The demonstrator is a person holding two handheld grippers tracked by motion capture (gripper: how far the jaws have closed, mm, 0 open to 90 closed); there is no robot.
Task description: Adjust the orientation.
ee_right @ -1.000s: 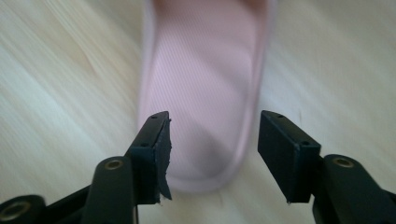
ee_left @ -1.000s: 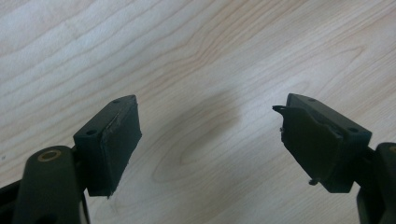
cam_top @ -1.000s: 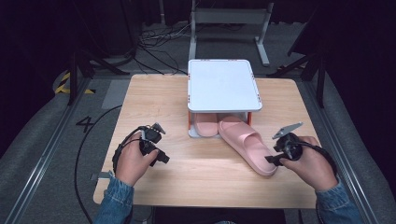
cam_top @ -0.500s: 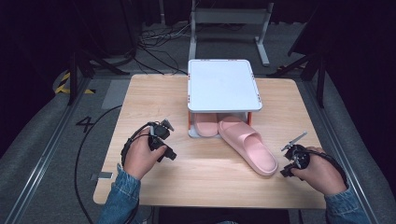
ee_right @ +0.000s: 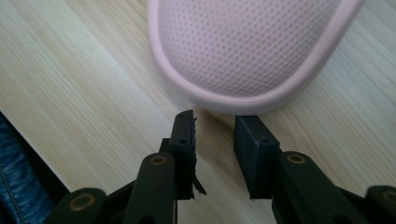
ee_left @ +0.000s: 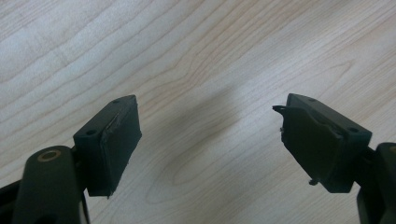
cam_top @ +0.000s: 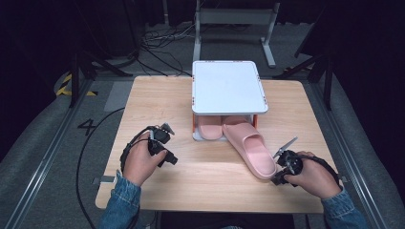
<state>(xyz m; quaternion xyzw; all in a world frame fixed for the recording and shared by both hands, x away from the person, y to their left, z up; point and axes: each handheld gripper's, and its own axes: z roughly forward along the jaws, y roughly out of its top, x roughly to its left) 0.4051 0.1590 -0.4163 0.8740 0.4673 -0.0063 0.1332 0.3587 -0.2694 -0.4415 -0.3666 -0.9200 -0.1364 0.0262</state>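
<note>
From the high view, a light wooden table [cam_top: 143, 95] with rounded corners was seen. A white square-topped stand [cam_top: 227, 86] with orange posts was placed near the far middle of the table. A pink rubber slipper [cam_top: 210, 127] was tucked under the stand, with its end poking out at the front. A second pink rubber slipper [cam_top: 251, 148] was laid on the table, toe under the stand and heel pointed toward the near right. The left black two-jaw gripper [cam_top: 165, 130] was held in the left hand [cam_top: 142, 162] over bare wood, well apart from both slippers. The right black two-jaw gripper [cam_top: 281, 156] was held in the right hand [cam_top: 313, 176] just beside the heel of the second slipper. Blue denim sleeves [cam_top: 119, 205] were seen at the bottom edge. A black cable [cam_top: 83, 152] was looped off the left side of the table. In the left gripper view, the left gripper [ee_left: 208, 135] was seen with its jaws spread wide apart, and nothing was held between them. Bare wood grain was seen under them. In the right gripper view, the right gripper [ee_right: 214, 140] was seen with its jaws a small way apart, and nothing was pinched in the gap. The rounded, dotted end of the second slipper [ee_right: 247, 46] was seen right in front of the jaw tips, so close that one tip seemed to touch its rim.
</note>
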